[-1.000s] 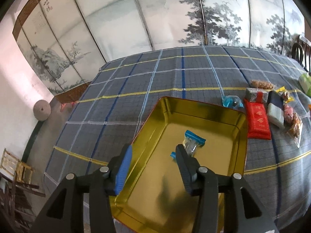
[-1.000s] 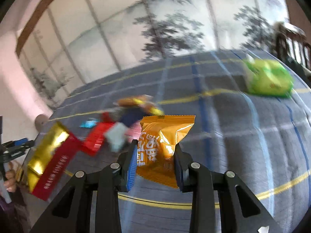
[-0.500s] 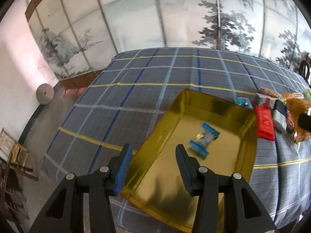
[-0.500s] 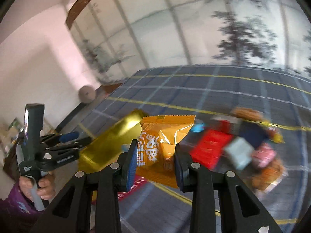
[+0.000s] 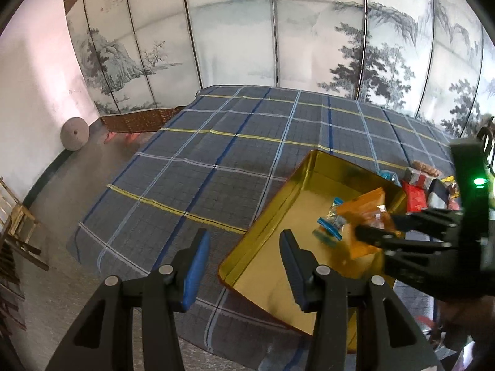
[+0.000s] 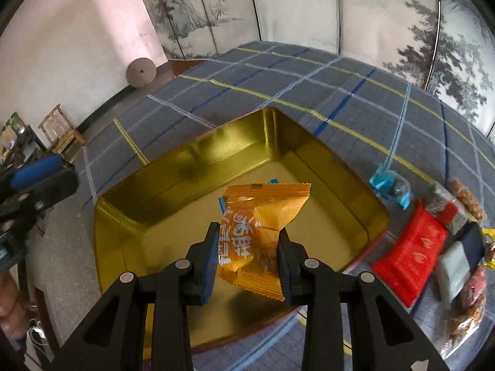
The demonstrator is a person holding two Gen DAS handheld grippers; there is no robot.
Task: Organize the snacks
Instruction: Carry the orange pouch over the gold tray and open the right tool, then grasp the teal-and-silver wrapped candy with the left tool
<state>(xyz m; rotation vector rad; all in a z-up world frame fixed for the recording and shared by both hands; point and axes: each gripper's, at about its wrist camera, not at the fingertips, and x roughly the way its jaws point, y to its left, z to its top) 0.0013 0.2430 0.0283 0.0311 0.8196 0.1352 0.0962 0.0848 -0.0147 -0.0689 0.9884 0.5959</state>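
A gold metal tray (image 5: 266, 235) (image 6: 173, 173) lies on the blue plaid cloth. My right gripper (image 6: 249, 244) is shut on an orange snack packet (image 6: 263, 216) and holds it above the tray; it shows from the side in the left wrist view (image 5: 374, 232), with the packet (image 5: 365, 213) over the tray. A blue-ended wrapped candy (image 5: 329, 225) lies in the tray, mostly hidden behind the packet in the right wrist view. My left gripper (image 5: 244, 259) is open and empty, near the tray's left front corner.
A heap of snacks lies right of the tray: a red packet (image 6: 411, 250), a blue candy (image 6: 391, 185), dark and white packets (image 6: 461, 250), nuts in clear wrap (image 6: 467, 198). A painted folding screen (image 5: 278, 31) stands behind the table. Wooden chairs (image 5: 15, 216) stand at left.
My right gripper has carried the orange packet leftward from the snack heap to over the gold tray. My left gripper has drawn back and to the left, away from the tray.
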